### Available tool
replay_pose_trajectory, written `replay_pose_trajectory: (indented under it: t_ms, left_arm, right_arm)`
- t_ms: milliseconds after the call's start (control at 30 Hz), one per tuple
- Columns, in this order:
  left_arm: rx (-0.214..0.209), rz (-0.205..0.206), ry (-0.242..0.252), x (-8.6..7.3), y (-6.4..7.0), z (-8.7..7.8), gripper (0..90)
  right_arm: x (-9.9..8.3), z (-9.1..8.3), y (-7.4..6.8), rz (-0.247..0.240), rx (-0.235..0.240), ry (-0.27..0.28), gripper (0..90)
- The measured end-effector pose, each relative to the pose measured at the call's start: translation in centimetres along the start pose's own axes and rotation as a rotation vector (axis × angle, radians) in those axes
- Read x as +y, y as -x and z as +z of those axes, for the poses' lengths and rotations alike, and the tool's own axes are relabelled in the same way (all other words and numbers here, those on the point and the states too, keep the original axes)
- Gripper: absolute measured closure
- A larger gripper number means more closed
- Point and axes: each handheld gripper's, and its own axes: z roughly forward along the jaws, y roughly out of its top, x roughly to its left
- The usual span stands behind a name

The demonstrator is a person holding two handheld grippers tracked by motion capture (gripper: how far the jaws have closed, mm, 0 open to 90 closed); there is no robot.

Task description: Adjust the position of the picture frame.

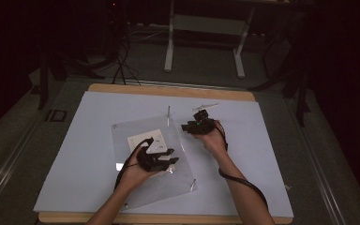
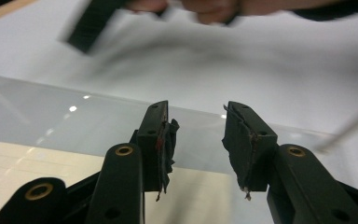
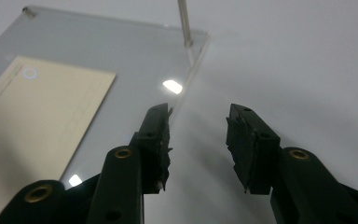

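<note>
Glossy clear plastic sheet (image 1: 145,159), matt cream paper card (image 1: 145,139), wooden table edge (image 1: 168,90)

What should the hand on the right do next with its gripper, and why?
Probably ease the right gripper forward to the upright metal post at the clear plate's corner. Its jaws stand open with nothing between them, and in the right gripper view that post stands just ahead, so closing in on it looks like the likeliest step.

1. The right gripper (image 3: 198,144) rises from 6 o'clock; its two black fingers (image 3: 157,140) stand apart with nothing between them.
2. A clear plate (image 3: 121,56) lies on the white desk (image 3: 298,65) toward 10 o'clock.
3. A cream card (image 3: 32,121) sits under the plate at 9 o'clock.
4. A thin metal post (image 3: 184,23) stands at the plate's corner at 12 o'clock.
</note>
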Motion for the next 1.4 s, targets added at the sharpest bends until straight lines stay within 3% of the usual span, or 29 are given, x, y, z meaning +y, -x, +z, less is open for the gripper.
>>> replay_pose_trajectory:
  t_ms: [67,233,333,433,633,867,967,1133,1300,1400]
  left_arm:
    - [0.006,-0.019,0.009,0.2,-0.9,0.3,60.8]
    - [0.019,-0.046,-0.014,1.1,-3.1,1.0,60.8]
    - [-0.006,-0.091,-0.025,1.3,-4.3,1.5,60.6]
    - [0.016,-0.111,-0.047,1.3,-5.5,1.8,60.6]
    - [0.050,-0.163,-0.058,1.5,-7.6,2.2,61.9]
    - [0.097,-0.218,-0.064,1.9,-9.7,3.0,62.0]
    - [0.115,-0.245,-0.064,1.7,-10.6,3.3,68.1]
    - [0.180,-0.312,-0.037,1.9,-12.3,4.3,69.0]
    - [0.205,-0.322,-0.021,2.9,-13.5,5.1,69.7]
    - [0.223,-0.326,-0.051,3.5,-14.2,6.1,69.5]
  right_arm:
    - [-0.8,-0.3,-0.1,0.008,0.005,-0.013,59.4]
    - [-2.2,-1.3,-0.8,-0.030,0.004,-0.026,59.7]
    - [-3.1,-2.2,-1.4,-0.066,-0.008,-0.037,60.9]
    - [-3.7,-3.2,-1.9,-0.110,-0.023,-0.060,61.2]
    - [-4.5,-5.7,-2.4,-0.132,-0.022,-0.041,61.7]
    - [-6.3,-7.8,-3.5,-0.162,0.019,0.018,62.8]
    - [-7.2,-8.4,-3.9,-0.157,0.061,0.025,64.5]
    - [-8.3,-9.0,-4.6,-0.172,0.087,0.033,64.2]
    - [-9.6,-9.7,-5.1,-0.170,0.105,0.051,63.4]
    - [-10.4,-9.9,-5.4,-0.165,0.110,0.054,63.4]
